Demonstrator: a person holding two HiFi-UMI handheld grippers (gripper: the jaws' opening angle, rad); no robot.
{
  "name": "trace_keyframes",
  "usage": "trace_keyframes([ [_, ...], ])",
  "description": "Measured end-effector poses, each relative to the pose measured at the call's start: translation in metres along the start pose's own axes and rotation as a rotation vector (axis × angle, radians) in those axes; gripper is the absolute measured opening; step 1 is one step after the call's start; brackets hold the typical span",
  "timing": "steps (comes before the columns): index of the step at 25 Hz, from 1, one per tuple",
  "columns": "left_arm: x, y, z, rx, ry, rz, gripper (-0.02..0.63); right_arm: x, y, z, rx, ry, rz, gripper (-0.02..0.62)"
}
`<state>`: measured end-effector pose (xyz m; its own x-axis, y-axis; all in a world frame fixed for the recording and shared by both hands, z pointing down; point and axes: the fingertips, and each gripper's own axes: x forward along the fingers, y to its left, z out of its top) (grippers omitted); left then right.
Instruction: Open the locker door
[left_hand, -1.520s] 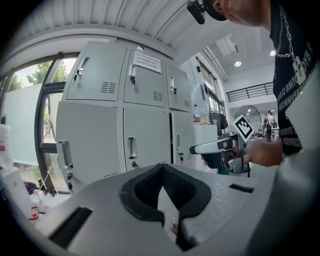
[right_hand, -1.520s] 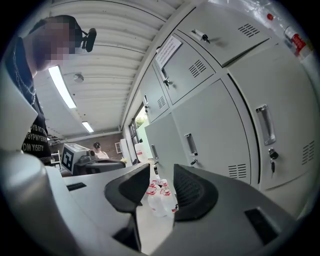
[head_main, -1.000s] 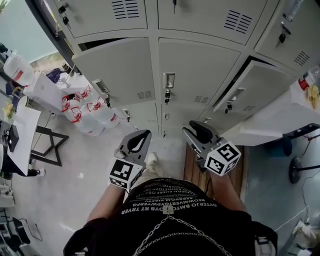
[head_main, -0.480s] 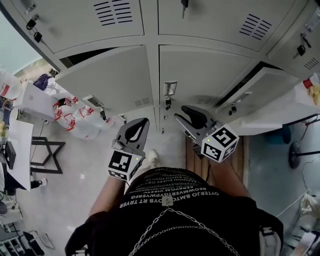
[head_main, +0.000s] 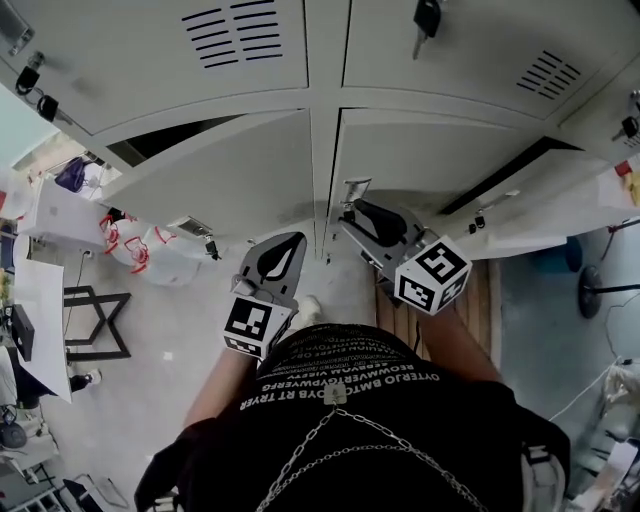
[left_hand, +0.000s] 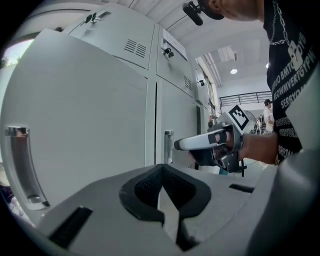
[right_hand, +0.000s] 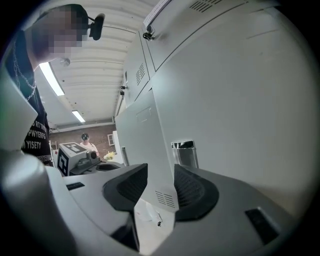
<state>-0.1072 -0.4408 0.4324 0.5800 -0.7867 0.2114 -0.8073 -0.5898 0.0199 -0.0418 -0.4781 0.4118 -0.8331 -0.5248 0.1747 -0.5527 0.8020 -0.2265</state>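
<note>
The grey middle locker door (head_main: 440, 150) is closed, with a chrome handle (head_main: 355, 188) at its left edge. My right gripper (head_main: 362, 214) sits just below that handle, a short way off the door. Its jaws are opening and nothing is between the pads. In the right gripper view the handle (right_hand: 184, 151) stands just above the right pad, and the right gripper (right_hand: 160, 172) faces the locker front. My left gripper (head_main: 281, 260) hangs lower, in front of the neighbouring door (head_main: 230, 175), which stands ajar. In its own view the left gripper (left_hand: 162, 181) is shut and empty.
The locker door at the right (head_main: 540, 195) also stands ajar. A key (head_main: 427, 17) hangs from an upper locker. Water jugs with red labels (head_main: 140, 250) and a white table (head_main: 40, 290) stand at the left. Wooden boards (head_main: 482, 310) lie on the floor at the right.
The person has stepped closer to the lockers. My right gripper has risen toward the chrome handle and its jaws stand a little wider. The left gripper has stayed low and shut.
</note>
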Motion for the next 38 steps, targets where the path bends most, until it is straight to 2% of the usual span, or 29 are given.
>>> trace_keyframes([
  [9,0.012,0.016,0.0,0.016,0.001,-0.084,0.003,0.022,-0.014,0.0,0.022,0.008,-0.11,0.173],
  [13,0.012,0.016,-0.003,0.022,0.003,-0.118,0.003,0.027,-0.016,0.001,0.03,-0.002,-0.13,0.173],
  [20,0.005,0.024,-0.01,0.017,0.008,-0.122,0.003,0.021,-0.01,-0.001,0.051,-0.013,-0.169,0.173],
  [22,0.003,0.022,-0.007,0.009,0.0,-0.122,0.003,0.015,-0.003,-0.004,0.057,-0.009,-0.161,0.173],
  [24,0.003,0.017,0.0,0.01,-0.013,-0.119,0.003,0.008,0.01,-0.006,0.056,-0.007,-0.117,0.162],
  [25,0.004,0.013,0.002,0.016,-0.018,-0.119,0.003,0.006,0.02,-0.008,0.051,-0.006,-0.083,0.096],
  [26,0.005,0.007,0.004,0.025,-0.021,-0.12,0.003,0.004,0.03,-0.01,0.041,-0.001,-0.053,0.092],
  [30,0.004,-0.015,0.009,0.042,-0.027,-0.119,0.003,-0.011,0.046,-0.019,-0.01,0.033,-0.036,0.13],
  [33,-0.002,-0.029,0.003,0.023,-0.025,-0.103,0.003,-0.026,0.035,-0.018,-0.015,0.034,-0.071,0.168],
  [38,-0.016,-0.042,-0.018,-0.011,0.015,-0.069,0.003,-0.033,0.024,-0.017,-0.025,0.043,-0.09,0.183],
])
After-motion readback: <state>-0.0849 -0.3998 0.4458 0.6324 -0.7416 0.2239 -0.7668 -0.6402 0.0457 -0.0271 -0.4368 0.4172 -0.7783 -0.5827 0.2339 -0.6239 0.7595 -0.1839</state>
